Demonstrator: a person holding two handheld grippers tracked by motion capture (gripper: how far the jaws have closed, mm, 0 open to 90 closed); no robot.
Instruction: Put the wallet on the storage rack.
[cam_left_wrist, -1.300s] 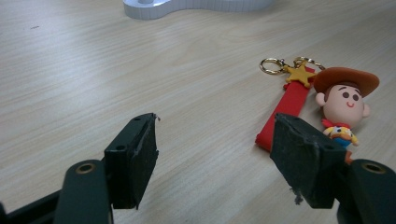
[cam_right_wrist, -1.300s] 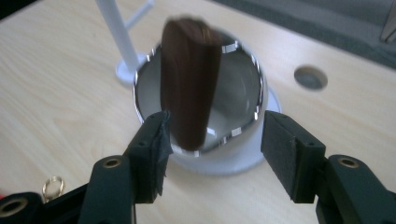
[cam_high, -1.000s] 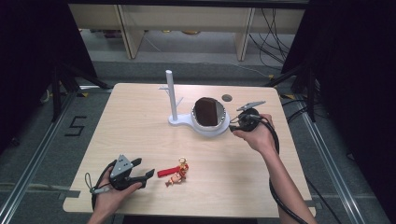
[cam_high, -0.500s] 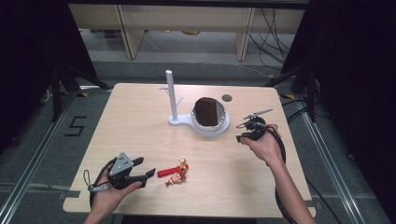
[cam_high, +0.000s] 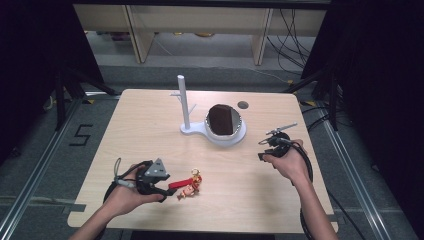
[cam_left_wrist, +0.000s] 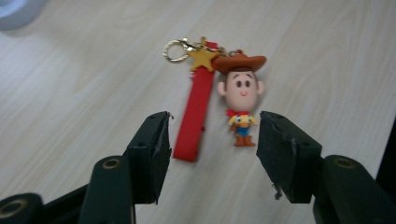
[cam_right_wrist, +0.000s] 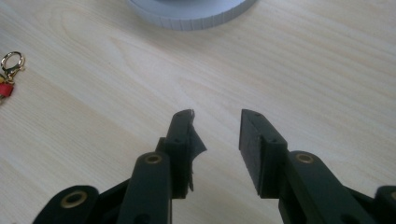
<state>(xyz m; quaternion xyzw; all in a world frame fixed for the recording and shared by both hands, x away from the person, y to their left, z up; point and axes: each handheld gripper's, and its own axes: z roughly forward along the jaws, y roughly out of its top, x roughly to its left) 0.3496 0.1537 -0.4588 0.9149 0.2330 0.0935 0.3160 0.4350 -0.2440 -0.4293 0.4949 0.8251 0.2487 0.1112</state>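
Two grippers on the table, and the left gripper is the busy one: its jaws have just been closing and now stand half-wide around the keychain, pads not yet pressing on it. The left hand lies low at the near left of the table, forearm coming in from the bottom edge, gripper pointing right toward the charm. Over on the right, the right gripper sits in the right hand near the far right edge, tips aimed left, jaws narrowly parted with nothing between them; they have just been opening a touch. Now the left gripper view gives the detail the high view blurs: the left gripper frames a red strap beside the left jaw and a cowboy figure in a brown hat, a gold star and ring at the top, all flat on the wood. Switch to the right gripper view: the right gripper hovers over bare wood, the keychain's gold ring well off at the left edge, and the white base of the stand at the top. Up in the high view that stand rises mid-table, with a dark object resting on its round dish.
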